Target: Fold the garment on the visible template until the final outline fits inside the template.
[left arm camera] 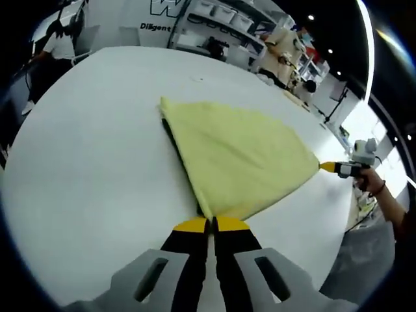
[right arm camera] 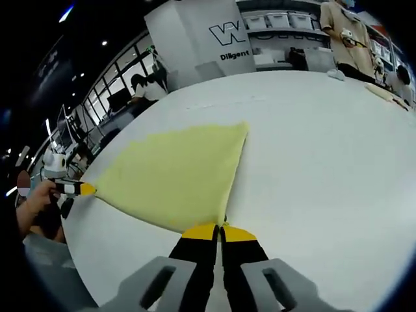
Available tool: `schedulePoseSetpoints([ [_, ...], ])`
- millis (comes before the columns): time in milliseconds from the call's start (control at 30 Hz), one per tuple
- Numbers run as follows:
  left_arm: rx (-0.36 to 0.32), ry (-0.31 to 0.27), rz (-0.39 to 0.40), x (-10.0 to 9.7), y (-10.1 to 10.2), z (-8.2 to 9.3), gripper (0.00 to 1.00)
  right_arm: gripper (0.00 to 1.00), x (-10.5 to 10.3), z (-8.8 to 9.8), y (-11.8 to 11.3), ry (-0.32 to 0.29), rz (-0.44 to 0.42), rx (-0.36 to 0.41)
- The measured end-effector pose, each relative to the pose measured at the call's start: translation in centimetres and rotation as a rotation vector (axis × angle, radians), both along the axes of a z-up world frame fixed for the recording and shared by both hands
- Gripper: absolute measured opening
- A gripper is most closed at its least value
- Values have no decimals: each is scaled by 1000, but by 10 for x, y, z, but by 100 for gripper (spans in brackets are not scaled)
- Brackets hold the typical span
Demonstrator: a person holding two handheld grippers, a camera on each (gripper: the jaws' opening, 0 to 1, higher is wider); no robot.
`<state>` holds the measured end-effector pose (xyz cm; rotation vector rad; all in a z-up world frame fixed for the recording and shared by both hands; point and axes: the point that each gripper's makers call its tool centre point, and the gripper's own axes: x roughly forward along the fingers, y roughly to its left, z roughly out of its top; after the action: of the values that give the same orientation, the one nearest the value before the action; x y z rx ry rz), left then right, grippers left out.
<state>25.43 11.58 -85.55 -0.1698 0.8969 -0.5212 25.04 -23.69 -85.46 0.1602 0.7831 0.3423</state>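
A pale yellow garment lies folded into a triangle-like shape on the white table. My left gripper is shut on its near corner. A thin dark strip runs under the garment's left edge; I cannot tell what it is. At the far right corner my right gripper pinches the cloth, with a hand behind it. In the right gripper view the garment spreads away from my right gripper, which is shut on a corner. The left gripper grips the left tip there.
The table stretches wide beyond the garment. Past its far edge stand a white pillar with lettering, storage shelves and a seated person. A standing person is at the back right.
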Motion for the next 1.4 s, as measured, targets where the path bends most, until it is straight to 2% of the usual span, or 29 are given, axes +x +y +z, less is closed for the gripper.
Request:
schedulePoseSetpoints([
  [367, 59, 4, -52, -9, 9, -4, 0, 0, -15, -1, 6, 13, 61, -16],
  [400, 64, 4, -57, -11, 9, -4, 0, 0, -21, -1, 8, 16, 77, -12],
  [733, 74, 13, -84, -21, 12, -6, 0, 0, -33, 0, 12, 17, 99, -11],
  [1200, 91, 33, -91, -32, 14, -6, 0, 0, -44, 1, 16, 24, 135, -63],
  [1400, 99, 24, -90, -31, 14, -5, 0, 0, -45, 1, 18, 19, 170, -118],
])
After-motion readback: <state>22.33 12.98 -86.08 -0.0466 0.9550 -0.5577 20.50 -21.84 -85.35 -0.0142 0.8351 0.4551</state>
